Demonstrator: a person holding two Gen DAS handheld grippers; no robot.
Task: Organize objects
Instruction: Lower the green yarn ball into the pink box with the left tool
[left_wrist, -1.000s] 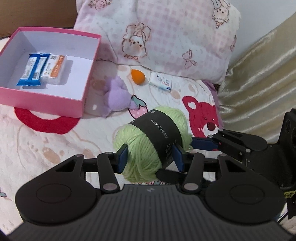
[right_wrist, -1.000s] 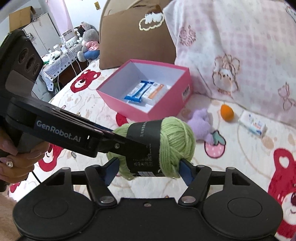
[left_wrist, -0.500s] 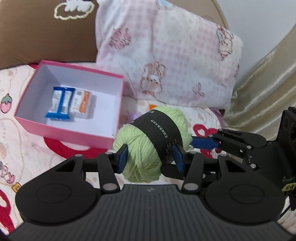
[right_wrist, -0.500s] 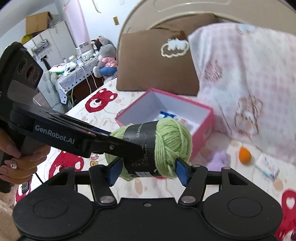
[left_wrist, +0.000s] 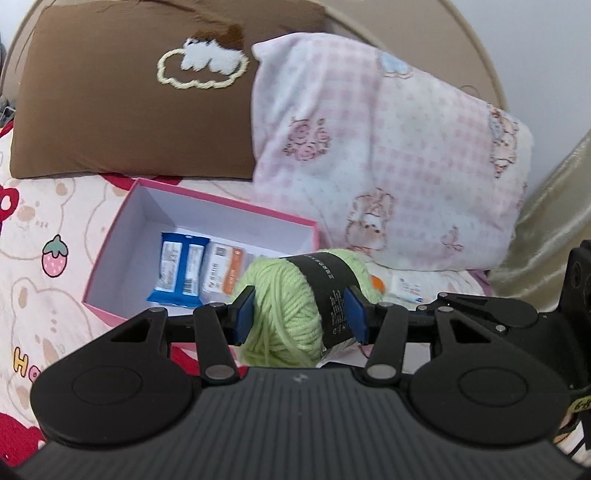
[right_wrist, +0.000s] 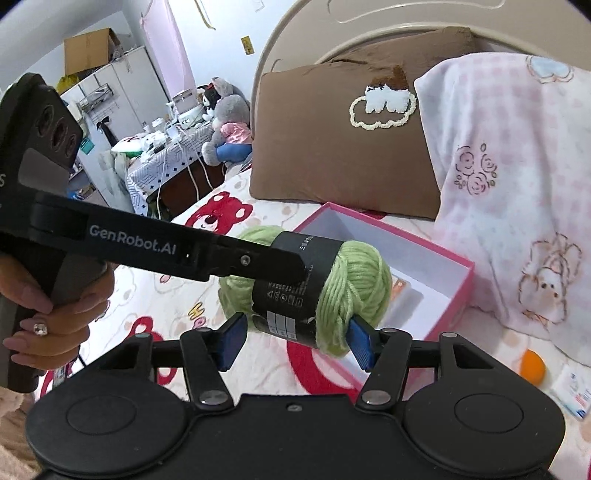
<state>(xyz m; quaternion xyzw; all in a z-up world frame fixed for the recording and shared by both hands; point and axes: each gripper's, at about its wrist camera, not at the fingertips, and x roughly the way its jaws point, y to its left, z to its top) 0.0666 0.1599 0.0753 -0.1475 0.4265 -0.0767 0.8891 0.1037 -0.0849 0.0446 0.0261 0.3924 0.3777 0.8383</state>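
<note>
A light green yarn ball (left_wrist: 284, 295) with a black paper band hangs in the air over the near right corner of the open pink box (left_wrist: 229, 205). My left gripper (left_wrist: 300, 314) is shut on it, blue pads pressed into its sides. In the right wrist view the yarn ball (right_wrist: 354, 273) also sits between the pads of my right gripper (right_wrist: 295, 343), which is shut on its lower part. The left gripper's finger (right_wrist: 258, 262) crosses in from the left onto the black band. Blue packets (left_wrist: 181, 266) and an orange-white packet (left_wrist: 221, 275) lie inside the box.
A brown pillow (left_wrist: 129, 92) and a pink checked pillow (left_wrist: 388, 166) lean behind the box on the bear-print bedspread. An orange sponge (right_wrist: 532, 369) and a small white pack (right_wrist: 570, 391) lie to the right. A hand (right_wrist: 48, 321) holds the left gripper's handle. A cluttered side table (right_wrist: 166, 155) stands beyond the bed.
Both grippers have lifted the yarn ball and carried it toward the pink box, which now lies right behind it. The right jaws have narrowed onto the ball. The purple toy has left view.
</note>
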